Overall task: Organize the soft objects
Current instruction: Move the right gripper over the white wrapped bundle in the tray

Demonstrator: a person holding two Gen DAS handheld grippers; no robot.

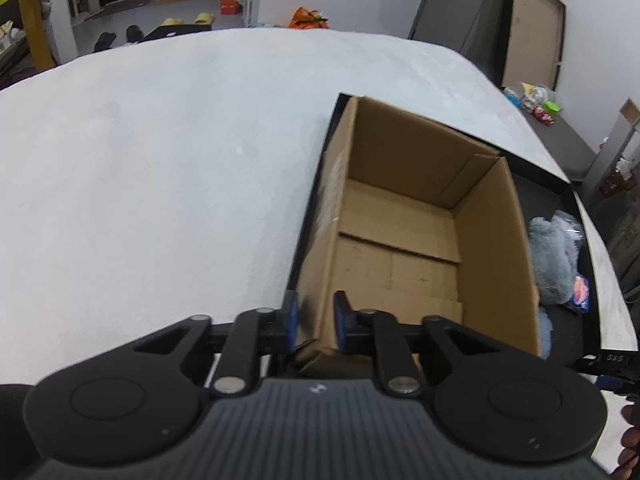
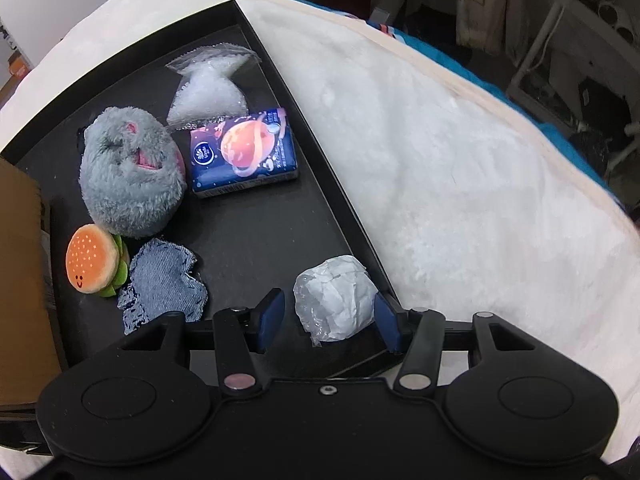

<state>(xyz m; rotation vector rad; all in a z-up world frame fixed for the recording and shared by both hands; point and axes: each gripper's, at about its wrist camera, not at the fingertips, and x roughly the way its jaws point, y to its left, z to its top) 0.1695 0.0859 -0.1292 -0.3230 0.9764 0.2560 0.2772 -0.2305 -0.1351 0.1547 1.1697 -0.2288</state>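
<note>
In the left wrist view an empty cardboard box (image 1: 404,236) stands in a black tray (image 1: 560,200) on a white fuzzy blanket. My left gripper (image 1: 316,320) is shut on the box's near left wall. In the right wrist view the black tray (image 2: 260,220) holds a grey plush (image 2: 130,170), a burger plush (image 2: 94,266), a denim patch (image 2: 164,284), a blue tissue pack (image 2: 244,152), a bag of white filling (image 2: 208,88) and a crumpled white wad (image 2: 334,302). My right gripper (image 2: 330,320) is open, with the wad between its fingers, against the right pad.
The white blanket (image 1: 160,160) covers the surface around the tray; it also shows in the right wrist view (image 2: 440,160). The cardboard box's wall (image 2: 20,280) stands at the tray's left. Room clutter and shelving lie beyond the blanket's edges.
</note>
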